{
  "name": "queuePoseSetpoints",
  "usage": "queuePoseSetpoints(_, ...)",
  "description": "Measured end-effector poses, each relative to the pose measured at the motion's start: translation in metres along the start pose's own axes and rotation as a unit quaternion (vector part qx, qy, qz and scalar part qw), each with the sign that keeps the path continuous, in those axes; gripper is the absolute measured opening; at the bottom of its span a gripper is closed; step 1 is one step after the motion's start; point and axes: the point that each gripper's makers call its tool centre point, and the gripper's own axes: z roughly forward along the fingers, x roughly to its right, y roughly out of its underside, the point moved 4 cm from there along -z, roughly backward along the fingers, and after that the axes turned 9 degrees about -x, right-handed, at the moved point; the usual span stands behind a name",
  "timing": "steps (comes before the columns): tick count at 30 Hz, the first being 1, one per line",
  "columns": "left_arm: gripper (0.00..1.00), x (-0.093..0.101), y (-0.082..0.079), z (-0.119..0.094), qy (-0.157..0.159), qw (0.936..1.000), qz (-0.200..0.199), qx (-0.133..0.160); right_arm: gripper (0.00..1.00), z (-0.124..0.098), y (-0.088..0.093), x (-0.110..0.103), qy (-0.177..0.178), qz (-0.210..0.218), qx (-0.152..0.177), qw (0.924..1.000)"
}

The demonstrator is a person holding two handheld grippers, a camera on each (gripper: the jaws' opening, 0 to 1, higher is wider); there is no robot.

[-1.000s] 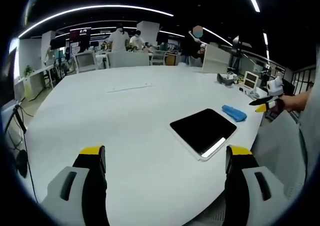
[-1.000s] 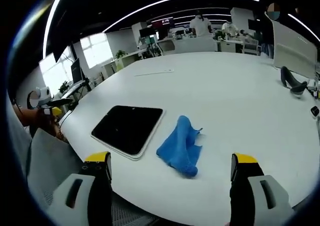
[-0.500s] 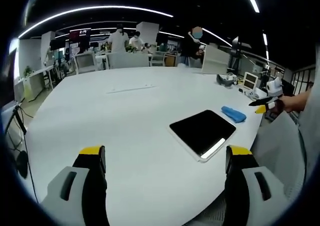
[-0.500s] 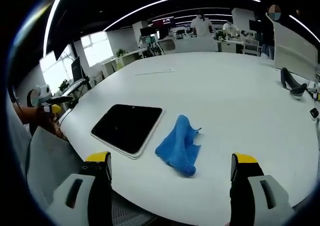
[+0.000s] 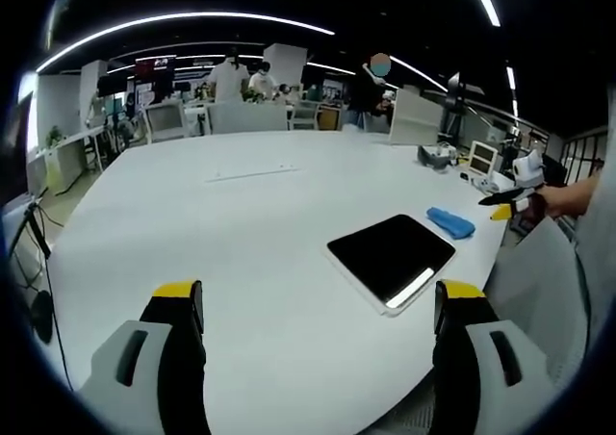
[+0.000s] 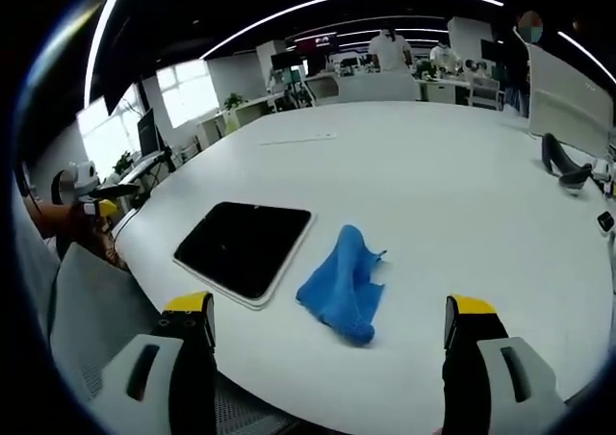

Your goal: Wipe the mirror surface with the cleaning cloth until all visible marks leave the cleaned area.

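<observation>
In the left gripper view, a broad white surface (image 5: 269,223) is seen stretching away, with the left gripper (image 5: 318,344) held low above its near edge. Its jaws are spread wide, grey with yellow tips, and nothing is held between them. The mirror (image 5: 391,254), a dark rounded rectangle with a pale rim, is seen lying flat on the surface ahead and to the right, near the edge. The blue cleaning cloth (image 5: 450,222) is seen just beyond the mirror, apart from it, as a small crumpled heap. Farther right, past the surface's edge, the right gripper (image 5: 508,200) is seen in a person's hand. A thin pale strip (image 5: 250,172) lies farther out on the surface, and small devices (image 5: 460,156) are seen at its far right edge. People are seen standing among desks in the background.

In the right gripper view, the right gripper (image 6: 327,344) is held above the near edge, its jaws likewise spread wide and holding nothing. The cleaning cloth (image 6: 342,283) lies bunched on the surface directly ahead, between the jaw lines, untouched. The mirror (image 6: 243,247) lies just left of it, very close, though contact cannot be told. The left gripper (image 6: 96,204) is seen at the far left. A dark curved object (image 6: 563,161) rests at the right edge.
</observation>
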Motion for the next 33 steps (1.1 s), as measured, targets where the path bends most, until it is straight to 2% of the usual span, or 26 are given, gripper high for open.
queuePoseSetpoints(33, 0.99, -0.0018, -0.0033, -0.0042, -0.004, 1.0, 0.001, 0.008, 0.98, -0.0038, 0.0021, -0.0011, 0.003, -0.005, -0.004, 1.0)
